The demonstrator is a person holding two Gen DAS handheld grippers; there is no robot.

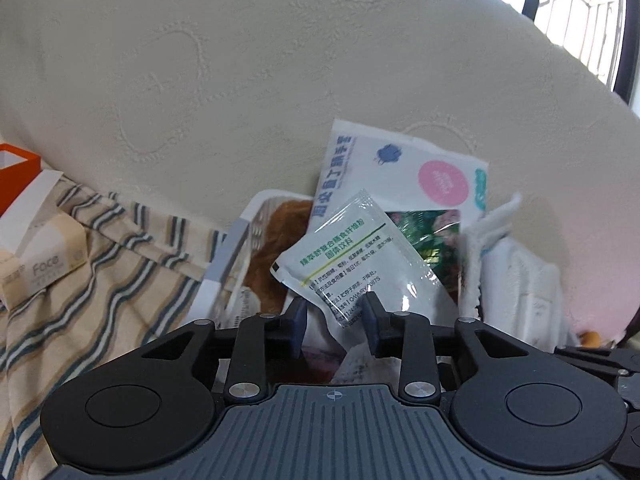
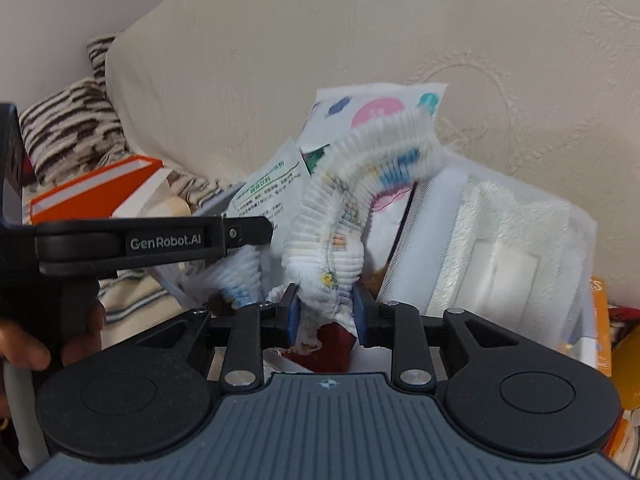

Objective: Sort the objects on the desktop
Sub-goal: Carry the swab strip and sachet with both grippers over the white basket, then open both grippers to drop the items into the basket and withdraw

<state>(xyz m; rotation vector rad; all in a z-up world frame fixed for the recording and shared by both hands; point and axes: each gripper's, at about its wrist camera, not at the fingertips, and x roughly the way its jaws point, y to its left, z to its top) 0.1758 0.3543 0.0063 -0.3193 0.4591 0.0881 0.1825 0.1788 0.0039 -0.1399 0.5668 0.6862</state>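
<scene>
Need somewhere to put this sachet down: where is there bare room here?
The striped cloth lies bare between the tissue box and the white basket. The basket itself is crowded: the sachet, the glove packet and the diaper pile up there.

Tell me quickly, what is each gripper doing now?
Left gripper: open, sachet between its jaws, not gripped.
Right gripper: closed on the diaper.

A lived-in home, likely a bedroom.
A quilted cream mattress (image 1: 240, 80) leaned behind striped bedding (image 1: 100, 260), beside a barred window (image 1: 580, 12).
</scene>
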